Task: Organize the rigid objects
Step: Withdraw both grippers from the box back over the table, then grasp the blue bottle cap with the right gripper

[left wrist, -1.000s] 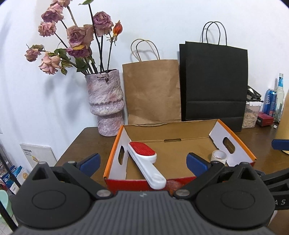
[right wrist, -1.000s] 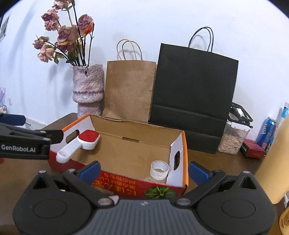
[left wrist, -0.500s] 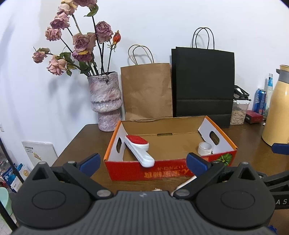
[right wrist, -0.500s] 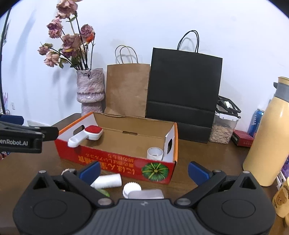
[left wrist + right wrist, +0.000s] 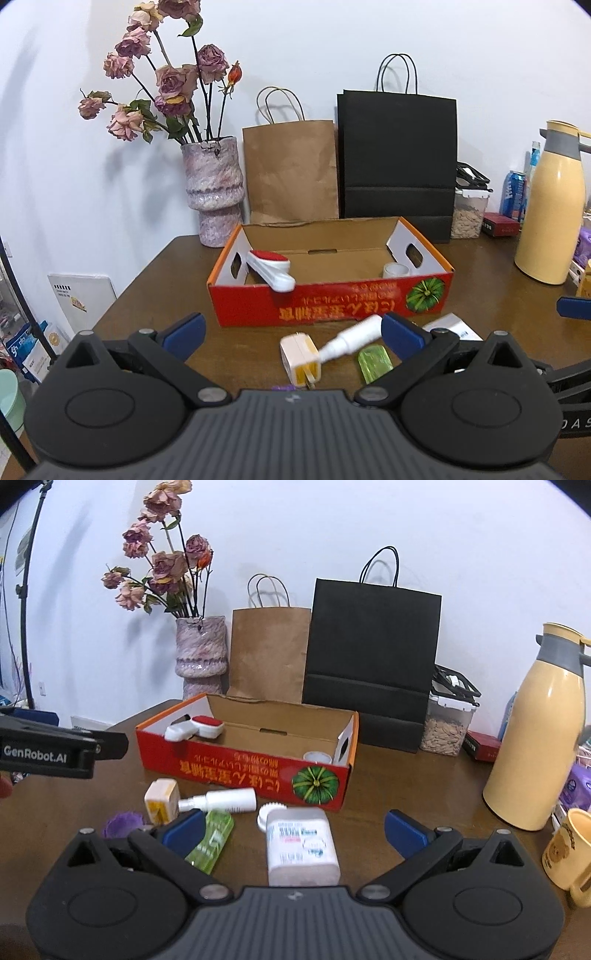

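Observation:
A red cardboard box (image 5: 332,301) (image 5: 243,766) sits open on the brown table, holding a white brush with a red pad (image 5: 271,267) (image 5: 194,728) at its left end and a white tape roll (image 5: 395,270) (image 5: 317,756) at its right. In front of it lie a white charger plug (image 5: 300,357) (image 5: 160,800), a white spray bottle (image 5: 351,339) (image 5: 221,800), a green translucent case (image 5: 373,365) (image 5: 211,840) and a white labelled bottle (image 5: 301,843). My left gripper (image 5: 293,332) is open above the plug. My right gripper (image 5: 293,829) is open around the labelled bottle.
A vase of dried roses (image 5: 212,192), a brown paper bag (image 5: 291,171) and a black paper bag (image 5: 397,162) stand behind the box. At the right stand a yellow thermos (image 5: 541,738), a yellow mug (image 5: 570,849), a jar of seeds (image 5: 447,725) and cans (image 5: 513,194). A purple item (image 5: 122,821) lies at front left.
Both grippers have pulled back from the box, which now looks smaller and farther. The loose items on the table in front of it have come into view. Both stayed open.

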Motion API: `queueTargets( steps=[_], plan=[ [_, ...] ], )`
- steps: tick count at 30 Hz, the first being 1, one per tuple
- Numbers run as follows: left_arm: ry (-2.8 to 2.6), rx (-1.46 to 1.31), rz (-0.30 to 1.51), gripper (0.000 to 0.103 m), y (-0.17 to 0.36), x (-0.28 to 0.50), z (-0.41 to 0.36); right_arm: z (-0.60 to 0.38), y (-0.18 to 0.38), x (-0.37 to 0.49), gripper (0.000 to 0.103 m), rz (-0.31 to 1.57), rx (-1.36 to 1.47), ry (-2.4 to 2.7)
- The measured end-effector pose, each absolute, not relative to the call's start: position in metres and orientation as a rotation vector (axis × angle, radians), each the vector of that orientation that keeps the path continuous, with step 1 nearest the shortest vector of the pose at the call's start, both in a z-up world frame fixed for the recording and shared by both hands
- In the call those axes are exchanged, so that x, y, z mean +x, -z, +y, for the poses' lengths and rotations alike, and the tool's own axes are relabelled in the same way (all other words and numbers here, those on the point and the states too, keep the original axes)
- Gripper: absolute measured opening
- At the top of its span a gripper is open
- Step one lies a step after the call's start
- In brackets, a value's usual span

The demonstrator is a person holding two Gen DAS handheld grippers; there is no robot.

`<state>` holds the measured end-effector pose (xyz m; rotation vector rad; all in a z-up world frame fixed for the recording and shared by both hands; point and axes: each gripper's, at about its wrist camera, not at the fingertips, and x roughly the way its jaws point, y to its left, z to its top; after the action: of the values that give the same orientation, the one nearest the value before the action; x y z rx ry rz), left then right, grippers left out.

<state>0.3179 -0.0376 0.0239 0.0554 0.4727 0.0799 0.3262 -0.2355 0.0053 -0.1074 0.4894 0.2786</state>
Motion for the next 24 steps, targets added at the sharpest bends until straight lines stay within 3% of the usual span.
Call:
queueTargets(
  steps=[24],
  plan=[
    [-0.098,-0.016,0.513,0.103,0.020,0.264,-0.054,-0.255,0.041,0.269,0.103,0.545,-0.172,-0.327]
  ],
)
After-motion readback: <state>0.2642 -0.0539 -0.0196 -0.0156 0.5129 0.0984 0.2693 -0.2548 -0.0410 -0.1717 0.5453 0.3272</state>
